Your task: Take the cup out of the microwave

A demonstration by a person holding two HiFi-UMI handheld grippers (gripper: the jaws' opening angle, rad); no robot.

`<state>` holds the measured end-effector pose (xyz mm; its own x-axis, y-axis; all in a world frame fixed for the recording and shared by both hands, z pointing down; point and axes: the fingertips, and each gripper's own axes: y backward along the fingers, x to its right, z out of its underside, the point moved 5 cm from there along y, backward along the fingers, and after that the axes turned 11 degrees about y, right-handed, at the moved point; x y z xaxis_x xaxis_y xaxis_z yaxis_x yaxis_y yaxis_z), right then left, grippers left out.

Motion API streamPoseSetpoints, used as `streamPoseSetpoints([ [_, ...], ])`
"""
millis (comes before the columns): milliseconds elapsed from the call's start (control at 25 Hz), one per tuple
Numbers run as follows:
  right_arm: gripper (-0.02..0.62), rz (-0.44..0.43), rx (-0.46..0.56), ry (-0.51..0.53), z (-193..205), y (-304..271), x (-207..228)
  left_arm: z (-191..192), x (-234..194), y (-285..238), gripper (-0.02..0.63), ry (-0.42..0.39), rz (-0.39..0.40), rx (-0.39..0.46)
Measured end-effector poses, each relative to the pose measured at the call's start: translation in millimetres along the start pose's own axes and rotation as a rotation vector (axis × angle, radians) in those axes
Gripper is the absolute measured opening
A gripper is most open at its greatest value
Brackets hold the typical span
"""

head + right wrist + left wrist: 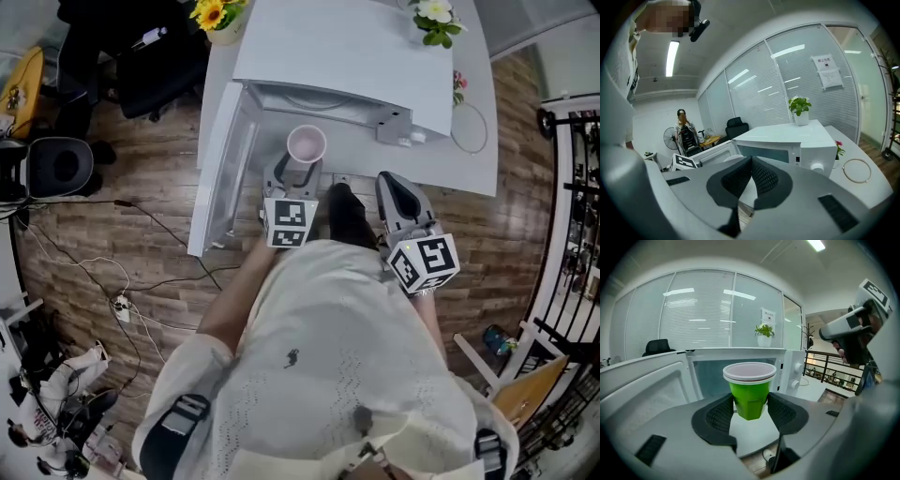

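A green cup (750,399) with a white rim is held upright just in front of the open cavity of the white microwave (790,369). My left gripper (750,408) is shut on it, one dark pad against each side. From the head view the cup (306,145) shows its pale rim above the left gripper (301,172), near the microwave (356,56) with its door (217,169) swung open to the left. My right gripper (391,185) hangs to the right of the cup, apart from it. Its pads meet with nothing between them (750,165).
The microwave stands on a white table (478,173) with a thin ring (472,127) lying on it. A potted plant (800,108) sits on the microwave top, and sunflowers (217,17) at the back left. Black chairs (56,167) and floor cables (122,302) lie left, a railing (572,206) right.
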<state>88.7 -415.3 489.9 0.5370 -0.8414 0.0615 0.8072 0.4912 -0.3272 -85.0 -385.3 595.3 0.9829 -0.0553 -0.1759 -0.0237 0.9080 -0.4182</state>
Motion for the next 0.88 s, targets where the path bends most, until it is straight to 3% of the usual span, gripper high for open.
streamPoseSetpoints([
  [520, 0.008, -0.005, -0.009, -0.011, 27.1, 17.1, -21.8, -4.3, 12.0, 57.7, 0.251, 0.009, 0.028, 0.004],
  [880, 0.008, -0.006, -0.004, 0.004, 14.3, 29.1, -42.4, -21.2, 14.4, 98.8, 0.251, 0.002, 0.03, 0.009],
])
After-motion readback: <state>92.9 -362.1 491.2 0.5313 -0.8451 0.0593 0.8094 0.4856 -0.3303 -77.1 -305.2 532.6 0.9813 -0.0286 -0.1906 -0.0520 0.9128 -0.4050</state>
